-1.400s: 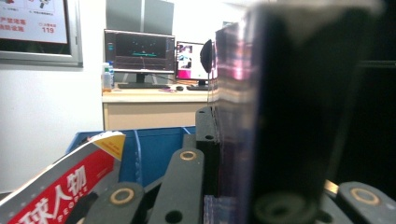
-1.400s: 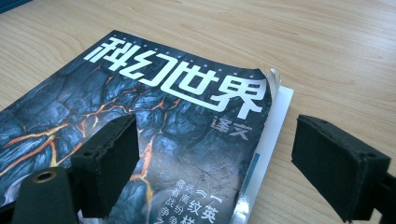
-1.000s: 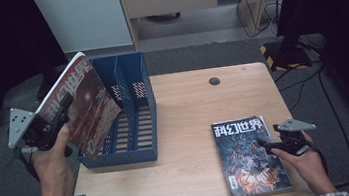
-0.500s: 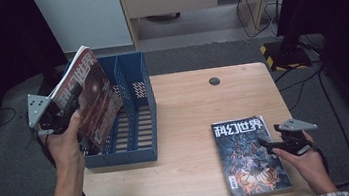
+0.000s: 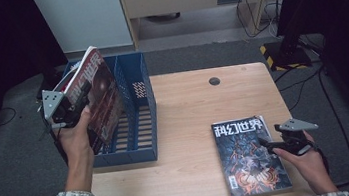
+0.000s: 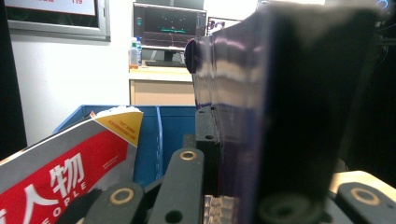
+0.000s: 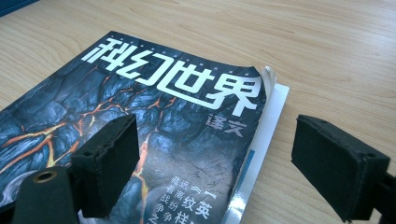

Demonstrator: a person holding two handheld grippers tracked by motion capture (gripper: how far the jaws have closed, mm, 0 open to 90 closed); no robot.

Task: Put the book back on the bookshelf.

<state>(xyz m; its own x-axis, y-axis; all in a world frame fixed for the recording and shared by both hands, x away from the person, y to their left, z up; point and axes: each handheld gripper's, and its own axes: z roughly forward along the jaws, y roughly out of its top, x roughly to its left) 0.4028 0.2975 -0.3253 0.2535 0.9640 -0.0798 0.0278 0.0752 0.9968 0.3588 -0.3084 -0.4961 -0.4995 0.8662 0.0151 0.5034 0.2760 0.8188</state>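
Over the blue rack [image 5: 136, 128], red magazine [image 5: 99, 94] clamped in left tool [image 5: 80, 103] (right tool [image 5: 269, 145] apart)

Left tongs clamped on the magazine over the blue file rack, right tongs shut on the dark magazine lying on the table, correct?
Not quite: the right tongs are open, jaws apart above the dark-covered magazine, per the right gripper view. Left tongs do clamp the red-covered magazine over the blue plastic file rack.
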